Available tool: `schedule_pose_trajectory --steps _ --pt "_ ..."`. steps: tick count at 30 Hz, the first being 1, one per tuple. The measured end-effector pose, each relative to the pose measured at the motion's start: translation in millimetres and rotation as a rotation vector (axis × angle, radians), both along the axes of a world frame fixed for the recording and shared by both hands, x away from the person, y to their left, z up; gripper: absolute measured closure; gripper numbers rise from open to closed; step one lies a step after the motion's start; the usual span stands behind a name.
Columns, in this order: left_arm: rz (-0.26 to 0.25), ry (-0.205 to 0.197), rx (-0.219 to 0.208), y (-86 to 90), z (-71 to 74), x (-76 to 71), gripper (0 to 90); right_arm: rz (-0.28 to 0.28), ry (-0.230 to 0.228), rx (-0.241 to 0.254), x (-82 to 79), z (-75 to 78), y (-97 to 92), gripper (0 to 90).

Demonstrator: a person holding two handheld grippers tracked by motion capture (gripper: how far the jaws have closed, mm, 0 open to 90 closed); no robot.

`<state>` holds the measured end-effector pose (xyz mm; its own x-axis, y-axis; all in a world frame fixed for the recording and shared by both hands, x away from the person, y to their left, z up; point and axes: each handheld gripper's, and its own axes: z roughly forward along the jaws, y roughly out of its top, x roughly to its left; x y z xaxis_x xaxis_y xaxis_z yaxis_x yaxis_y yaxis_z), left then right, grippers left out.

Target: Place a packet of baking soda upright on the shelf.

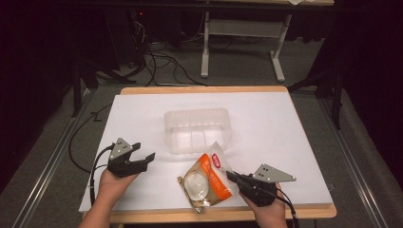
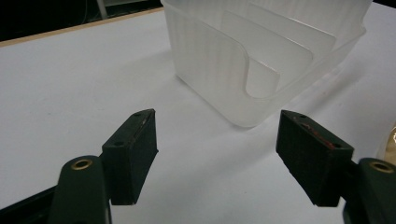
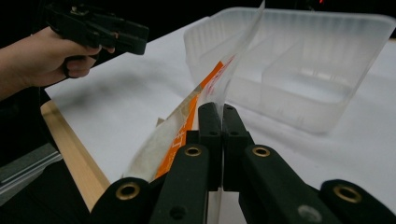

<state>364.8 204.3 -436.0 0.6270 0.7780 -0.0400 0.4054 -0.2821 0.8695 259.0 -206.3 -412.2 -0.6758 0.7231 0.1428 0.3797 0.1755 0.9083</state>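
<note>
An orange and clear food packet (image 1: pixel 205 179) with a pale round lump inside lies tilted near the table's front edge. My right gripper (image 1: pixel 231 176) is shut on the packet's right edge; in the right gripper view the packet (image 3: pixel 187 121) stands on edge between the closed jaws of the right gripper (image 3: pixel 217 112). My left gripper (image 1: pixel 146 154) hovers at the front left, open, with nothing between its fingers (image 2: pixel 135 149). A translucent plastic container (image 1: pixel 197 129) with inner dividers sits mid-table, just beyond both grippers; it also shows in the left gripper view (image 2: pixel 261 60) and the right gripper view (image 3: pixel 303 65).
The white board (image 1: pixel 142 114) covers a wooden table (image 1: pixel 199 89) whose front edge runs just behind my hands. Beyond it are dark floor, cables (image 1: pixel 161 61) and a white table frame (image 1: pixel 242 33).
</note>
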Motion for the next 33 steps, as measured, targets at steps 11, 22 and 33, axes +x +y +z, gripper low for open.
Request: schedule_pose_trajectory --steps 11,22,33 --pt "-0.003 0.003 0.003 -0.3 -0.2 0.6 29.5 -0.135 -0.135 0.001 -3.2 27.3 -33.9 90.0" --pt "-0.004 0.003 0.006 -1.0 -0.6 0.7 29.5 -0.312 -0.214 -0.022 6.0 43.6 -80.4 90.0" --pt "-0.001 0.006 0.009 -0.9 -1.2 0.7 29.5 -0.393 -0.245 -0.021 18.7 55.5 -108.4 90.0"
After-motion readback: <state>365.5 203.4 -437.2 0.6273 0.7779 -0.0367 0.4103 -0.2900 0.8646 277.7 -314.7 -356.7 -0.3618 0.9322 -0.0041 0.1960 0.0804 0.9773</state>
